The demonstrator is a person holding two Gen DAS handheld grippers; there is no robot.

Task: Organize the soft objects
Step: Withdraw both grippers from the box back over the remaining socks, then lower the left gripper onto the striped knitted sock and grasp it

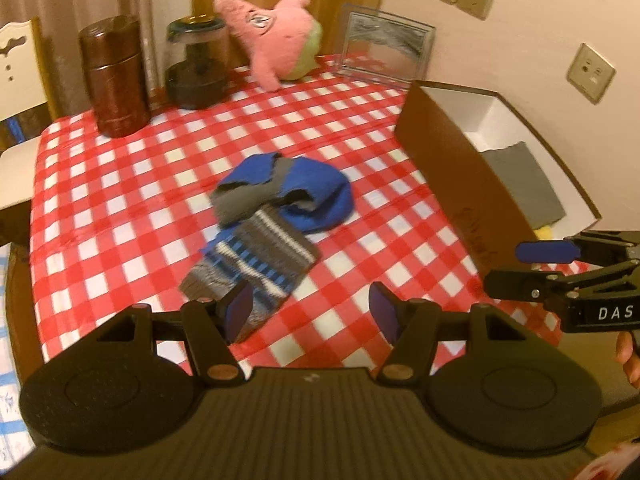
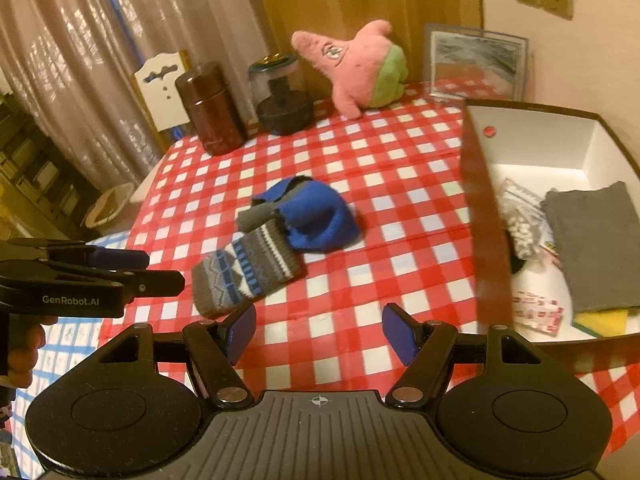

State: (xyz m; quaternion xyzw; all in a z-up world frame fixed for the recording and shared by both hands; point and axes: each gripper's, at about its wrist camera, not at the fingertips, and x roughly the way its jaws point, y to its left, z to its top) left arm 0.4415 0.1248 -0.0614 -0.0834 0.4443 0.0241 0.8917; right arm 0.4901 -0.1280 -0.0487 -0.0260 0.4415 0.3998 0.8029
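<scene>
While both grippers hover with jaws apart and empty, one sock [image 1: 256, 236], blue at the foot and grey-striped at the cuff, lies crumpled on the checked tablecloth [image 1: 120, 184] just ahead of the left gripper [image 1: 310, 310], its cuff beside that gripper's left pad. From the right gripper [image 2: 318, 334] it sits ahead and slightly left. One pink plush [image 1: 276, 32] stands beyond, beside two jars. Only the right wrist view shows the brown box's [image 2: 480, 184] contents: one grey folded cloth [image 2: 592, 244] and some packets.
</scene>
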